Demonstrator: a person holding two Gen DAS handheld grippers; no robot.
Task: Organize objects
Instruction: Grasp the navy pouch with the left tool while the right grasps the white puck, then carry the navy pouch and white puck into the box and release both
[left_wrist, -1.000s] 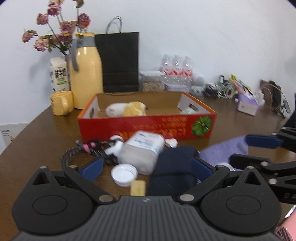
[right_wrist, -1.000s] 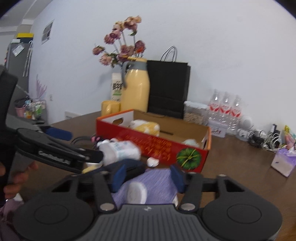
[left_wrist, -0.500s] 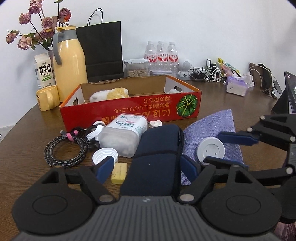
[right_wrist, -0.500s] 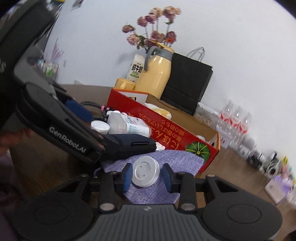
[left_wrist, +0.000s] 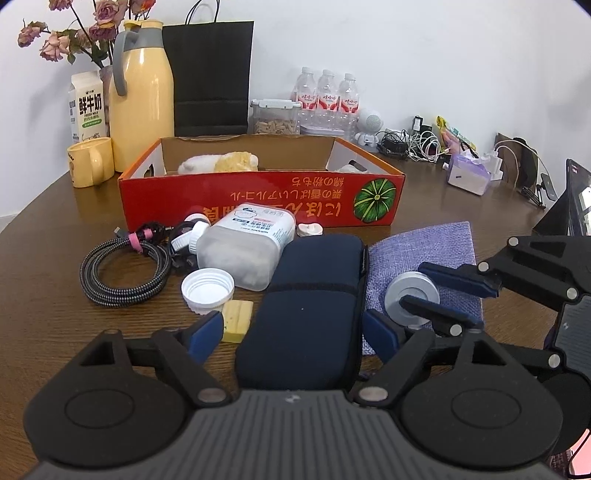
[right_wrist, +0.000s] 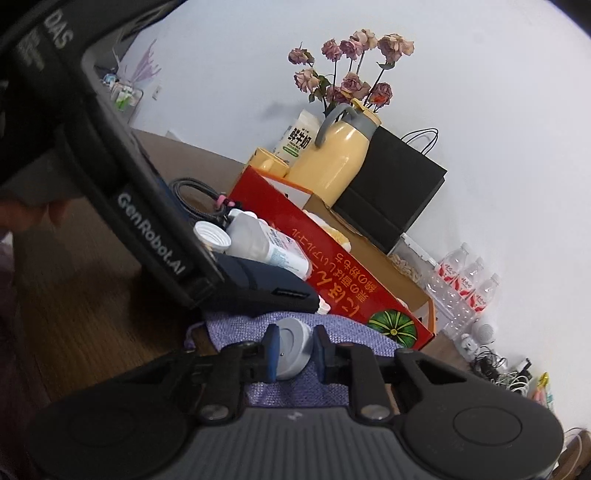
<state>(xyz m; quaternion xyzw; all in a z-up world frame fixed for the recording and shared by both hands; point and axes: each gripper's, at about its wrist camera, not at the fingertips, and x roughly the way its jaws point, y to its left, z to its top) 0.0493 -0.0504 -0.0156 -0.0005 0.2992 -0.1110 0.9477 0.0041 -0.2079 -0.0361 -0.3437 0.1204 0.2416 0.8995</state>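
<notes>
Grey disc on a purple cloth, at three o'clock of a navy case, near the front edge of the brown table. Around the disc, the right gripper, rolled to one side, jaws narrow and closing, one blue pad against the disc's side, the other just beside it; firm contact on that second side not clear enough to tell. Navy case lengthwise between the fingers of the left gripper, jaws wide and opening, a visible gap between the left pad and the case, right pad close beside the case's edge. At ten o'clock of the case, a white bottle on its side, touching the case's far corner. At nine o'clock, a white cap, open side up, and just nearer than it a small yellow block. Further out toward nine o'clock, a coiled braided cable with a pink tie. At twelve o'clock, beyond bottle and case, a red cardboard box, open on top, with a white-and-yellow plush toy inside. At eleven o'clock of the box, a yellow jug and a yellow mug; behind the box, against the wall, a black paper bag.
</notes>
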